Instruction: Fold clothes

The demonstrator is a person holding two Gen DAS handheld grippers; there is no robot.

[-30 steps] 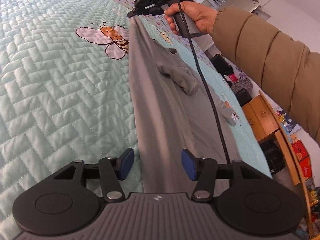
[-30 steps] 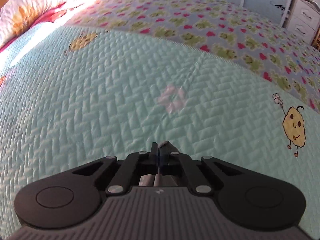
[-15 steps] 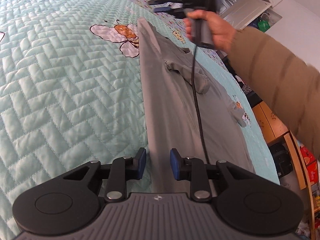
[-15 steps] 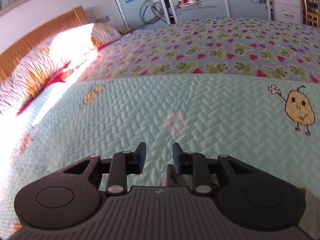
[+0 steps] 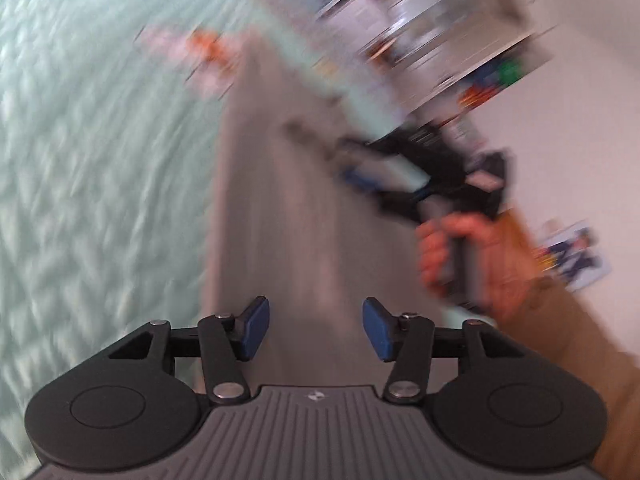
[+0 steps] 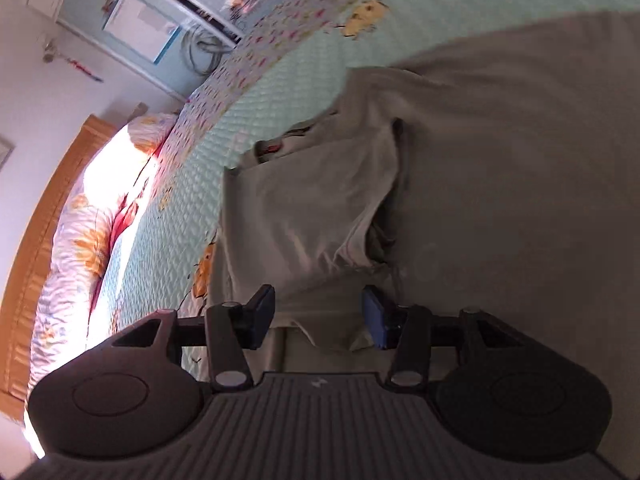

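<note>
1. While the left-wrist view is smeared with motion, the left gripper [image 5: 315,328] is sharp at the bottom, its blue fingers [image 5: 253,328] spread apart with nothing between them.
2. Just past them the grey garment [image 5: 276,200] runs away as a long strip across the quilt [image 5: 88,168].
3. Further along, to the right, a hand [image 5: 460,260] grips the handle of the right gripper [image 5: 362,172], which hangs over the cloth's right side; too blurred there to read its fingers.
4. From its own camera, the right gripper [image 6: 319,316] has its fingers [image 6: 262,316] apart, a pale fold of garment [image 6: 500,168] lying between them, not pinched.
5. Beyond that, the cloth lies rumpled on the quilt [image 6: 280,76], a label showing at the neck.
6. Farthest off sit the pillow [image 6: 76,248] and wooden headboard [image 6: 44,216].
</note>
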